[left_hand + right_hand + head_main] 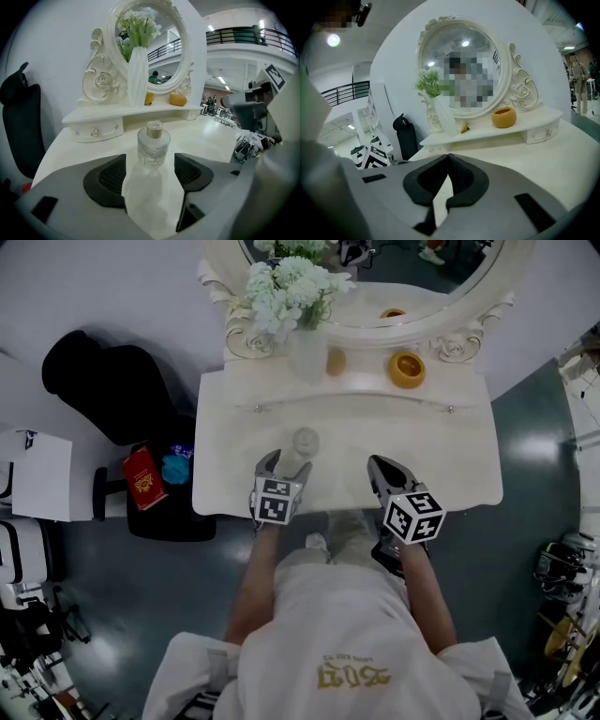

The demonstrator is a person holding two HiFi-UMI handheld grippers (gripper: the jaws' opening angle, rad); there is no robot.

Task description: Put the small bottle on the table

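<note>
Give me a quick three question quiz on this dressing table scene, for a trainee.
1. True or false: the bottle lies on its side.
2. Which gripper has its jaws together? A the left gripper; B the right gripper; C both.
3. Fill in: the orange bowl sits on the ___ under the mirror.

Key
1. False: it stands upright on the table, just ahead of the left gripper's open jaws.
2. B, and nothing is between them.
3. Shelf.
</note>
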